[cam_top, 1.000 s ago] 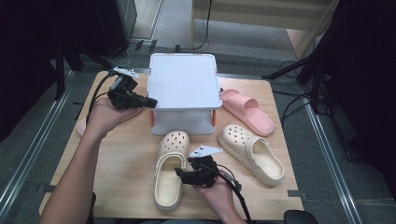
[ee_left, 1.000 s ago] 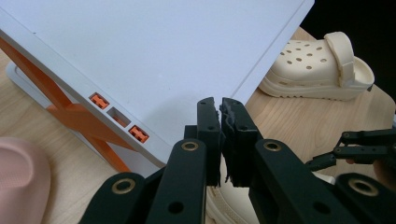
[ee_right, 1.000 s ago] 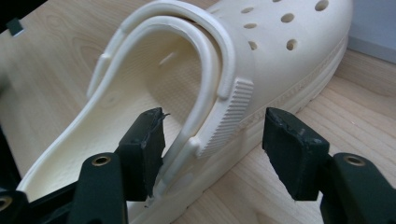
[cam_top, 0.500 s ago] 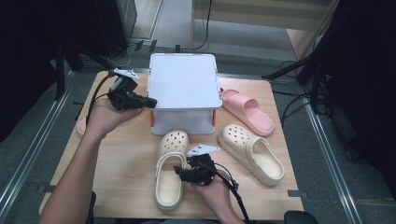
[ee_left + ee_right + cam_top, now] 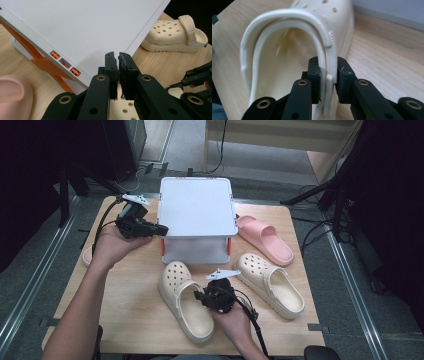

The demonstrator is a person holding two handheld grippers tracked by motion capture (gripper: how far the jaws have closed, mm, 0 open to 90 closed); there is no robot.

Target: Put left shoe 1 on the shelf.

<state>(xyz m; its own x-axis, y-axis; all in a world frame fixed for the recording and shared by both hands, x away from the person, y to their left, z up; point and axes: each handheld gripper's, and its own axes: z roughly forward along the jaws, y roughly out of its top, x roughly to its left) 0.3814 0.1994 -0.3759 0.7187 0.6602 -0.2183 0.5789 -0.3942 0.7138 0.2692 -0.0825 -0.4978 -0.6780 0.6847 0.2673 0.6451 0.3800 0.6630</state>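
Observation:
A cream clog (image 5: 182, 302) lies toe-away on the wooden table (image 5: 130, 295), in front of a white lidded box (image 5: 197, 212). My right gripper (image 5: 199, 296) has just been closing and is now shut on the clog's right side wall. In the right gripper view the pads of that gripper (image 5: 328, 63) press on the rim of the clog (image 5: 287, 50) from both sides. My left gripper (image 5: 161, 228) is shut and empty at the left edge of the box lid. Its closed tips (image 5: 118, 56) hover over the lid (image 5: 87, 30).
A second cream clog (image 5: 270, 282) lies to the right of the held one. A pink slide (image 5: 265, 239) rests to the right of the box. Another pink slide (image 5: 87, 256) sits partly hidden under the left hand. The box has orange latches (image 5: 75, 71).
The right gripper's jaws have closed onto the clog's side wall after standing wide beside it. The left hand and its gripper have not moved.

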